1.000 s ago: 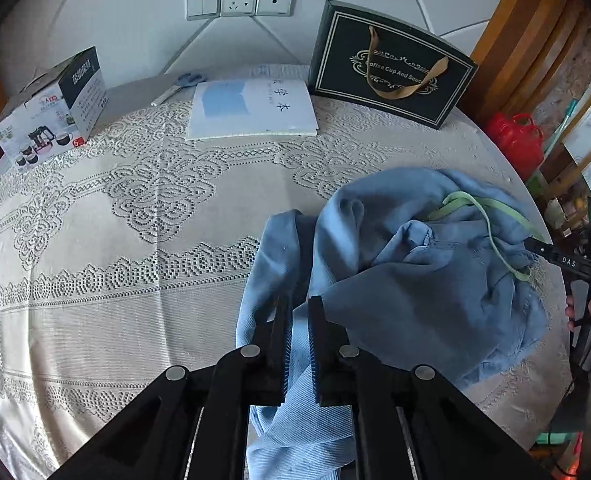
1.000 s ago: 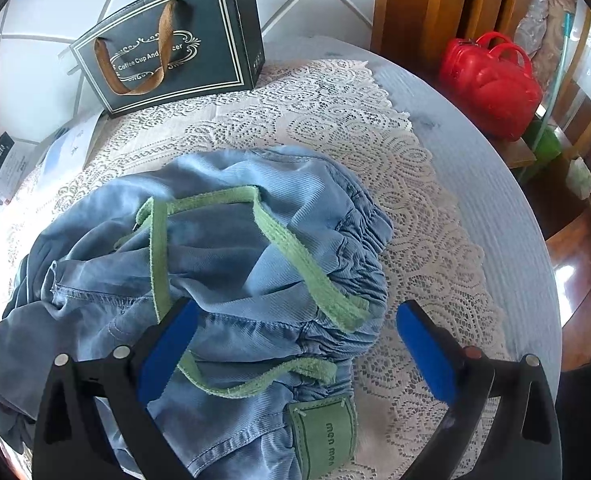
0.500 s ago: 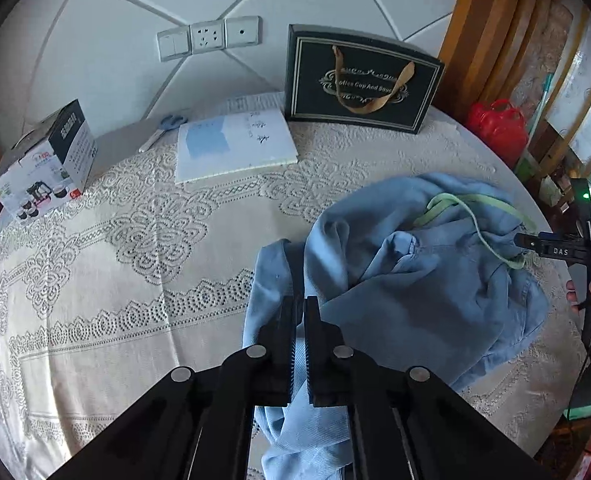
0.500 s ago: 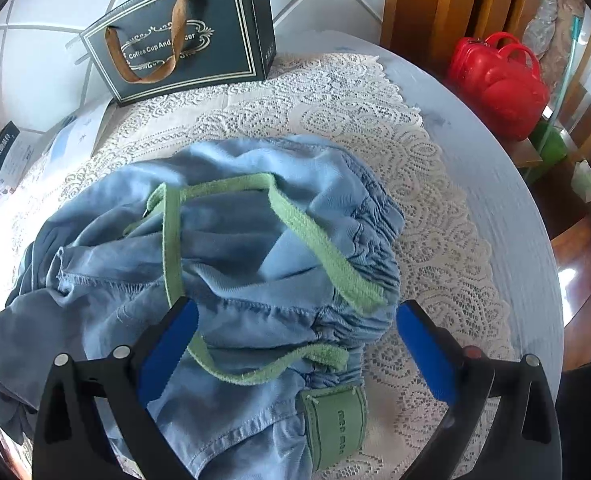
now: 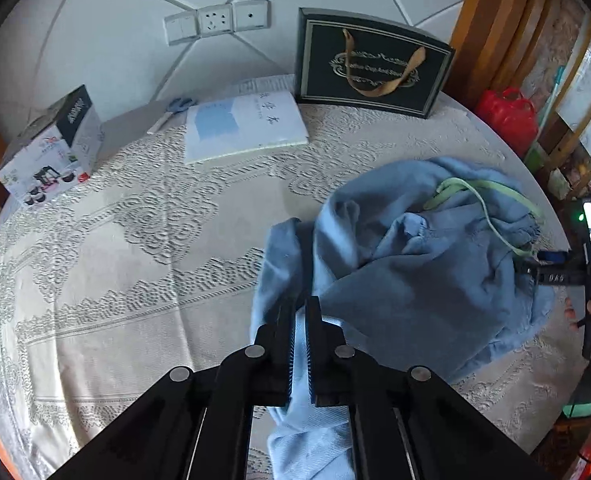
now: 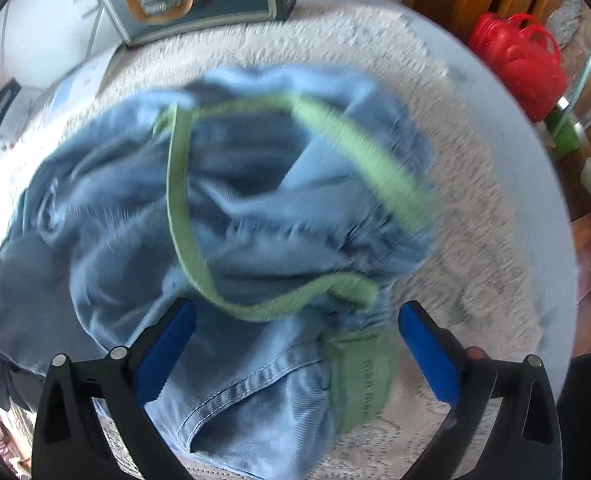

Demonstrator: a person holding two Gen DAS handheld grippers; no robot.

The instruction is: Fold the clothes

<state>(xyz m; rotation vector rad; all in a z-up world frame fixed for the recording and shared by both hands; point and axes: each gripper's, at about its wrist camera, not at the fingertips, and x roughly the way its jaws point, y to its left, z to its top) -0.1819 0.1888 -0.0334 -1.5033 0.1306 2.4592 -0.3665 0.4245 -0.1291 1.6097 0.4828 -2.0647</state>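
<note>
- Round and covered in cream lace, the table (image 5: pixel 143 240) curves away under me; its near rim is hidden beneath my own frames, and its right rim drops off just beyond the garment.
- Closest in, my left gripper (image 5: pixel 300 320) has its jaws pressed nearly together, pinching a narrow fold of the blue trousers (image 5: pixel 415 272), which runs between the pads and hangs on below them toward me.
- My right gripper (image 6: pixel 295 344) holds its blue pads spread wide, one either side of the trousers' gathered waistband; a green label (image 6: pixel 359 380) lies between them. Motion blur keeps me from telling whether either pad touches cloth.
- The trousers sit crumpled on the table's right half, the waist end with its green drawstring (image 6: pixel 183 208) toward the right rim, the pinched leg end toward my left gripper, so the long axis runs roughly left to right.
- Left of the heap, bare lace gives wide room.
- Farther back lie a white booklet (image 5: pixel 243 128) and scissors (image 5: pixel 175 106), with a printed carton (image 5: pixel 51 148) at the far left rim.
- Farthest, a dark gift bag (image 5: pixel 371 68) stands against the wall.
</note>
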